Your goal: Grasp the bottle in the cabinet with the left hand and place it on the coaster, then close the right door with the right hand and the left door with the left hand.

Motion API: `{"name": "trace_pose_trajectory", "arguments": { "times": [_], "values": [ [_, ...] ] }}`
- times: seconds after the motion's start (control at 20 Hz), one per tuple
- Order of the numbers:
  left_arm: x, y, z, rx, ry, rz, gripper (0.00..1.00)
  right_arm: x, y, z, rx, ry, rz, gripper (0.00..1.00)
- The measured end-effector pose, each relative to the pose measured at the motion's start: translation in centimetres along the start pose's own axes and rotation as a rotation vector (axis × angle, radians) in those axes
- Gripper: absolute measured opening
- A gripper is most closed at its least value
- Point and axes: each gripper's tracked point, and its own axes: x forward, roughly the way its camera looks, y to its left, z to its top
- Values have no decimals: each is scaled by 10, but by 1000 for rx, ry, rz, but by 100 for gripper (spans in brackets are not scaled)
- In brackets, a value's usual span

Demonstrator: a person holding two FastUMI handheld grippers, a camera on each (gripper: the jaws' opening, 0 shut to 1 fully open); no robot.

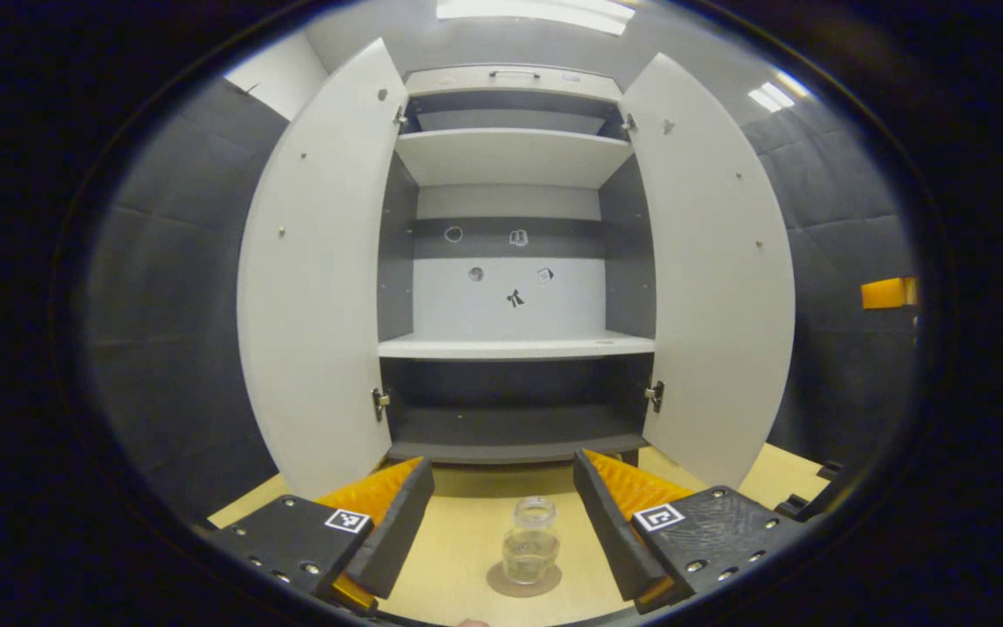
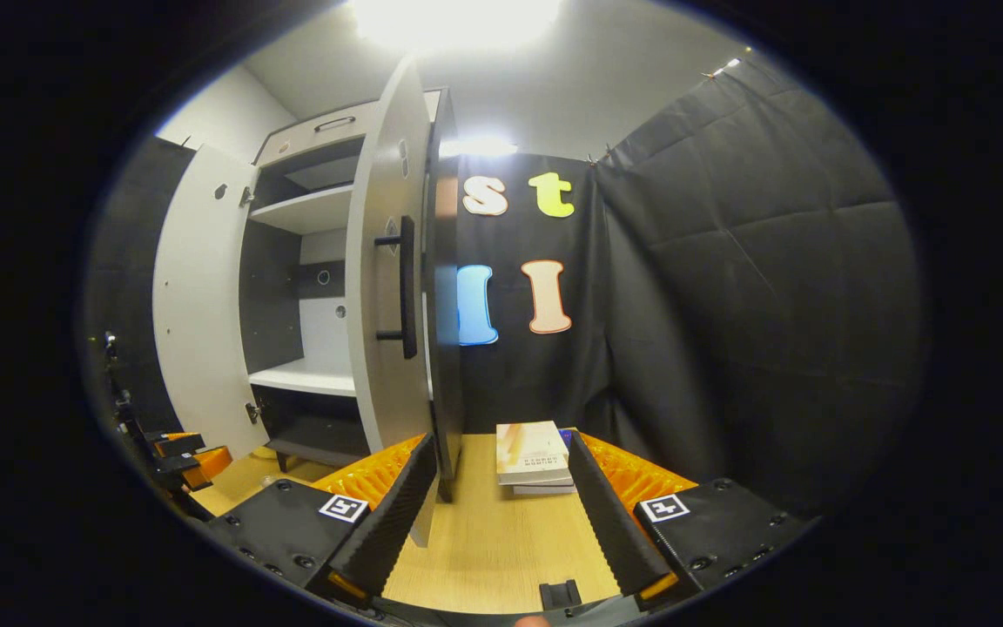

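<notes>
In the left gripper view, the left gripper (image 1: 501, 522) hung with its fingers spread wide and nothing between the pads. The bottle (image 1: 531, 541), a small clear jar without a lid, stood upright on the round coaster (image 1: 522, 581) on the wooden tabletop (image 1: 458, 540), in the gap between the two fingers but touching neither, slightly nearer the right one. Straight ahead of this gripper stood the cabinet (image 1: 514, 261), both doors swung out: the left door (image 1: 314, 279) off to the gripper's left and the right door (image 1: 710, 279) to its right. The shelves (image 1: 514, 347) ahead held nothing that could be made out, apart from a few small marks on the back panel.

In the right gripper view, the right gripper (image 2: 501, 514) was likewise spread apart and held nothing. The edge of the right door (image 2: 393, 287) rose just ahead of its left finger, its dark bar handle (image 2: 406, 287) facing the camera; whether the finger touched the door's lower edge was hard to tell, since the two overlapped there. Ahead and between the fingers lay a small stack of books (image 2: 535, 457) on the table. Beyond the door, to the left, the cabinet's interior and the left door (image 2: 197, 305) showed. Far to the left, low at the rim, part of the other gripper (image 2: 184, 457) was visible.
</notes>
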Motion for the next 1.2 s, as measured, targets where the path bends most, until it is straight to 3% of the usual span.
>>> {"name": "trace_pose_trajectory", "arguments": {
  "times": [0.25, 0.75, 1.05, 1.1, 1.2],
  "values": [
    [-27, 50, 35, -7, -22, 89, 94, 29, 1, 33, 44, 7, -6, 98],
    [-63, 175, 67, 10, -54, 270, 94, 82, 12, 85, 45, -44, -131, 95],
    [-63, 222, 74, 6, -64, 309, 94, 94, 28, 94, 26, -52, -188, 97],
    [-62, 229, 73, 5, -65, 312, 94, 92, 27, 94, 14, -57, -204, 92],
    [-59, 239, 73, 2, -64, 311, 94, 91, 31, 95, -4, -68, -219, 95]
  ]
}}
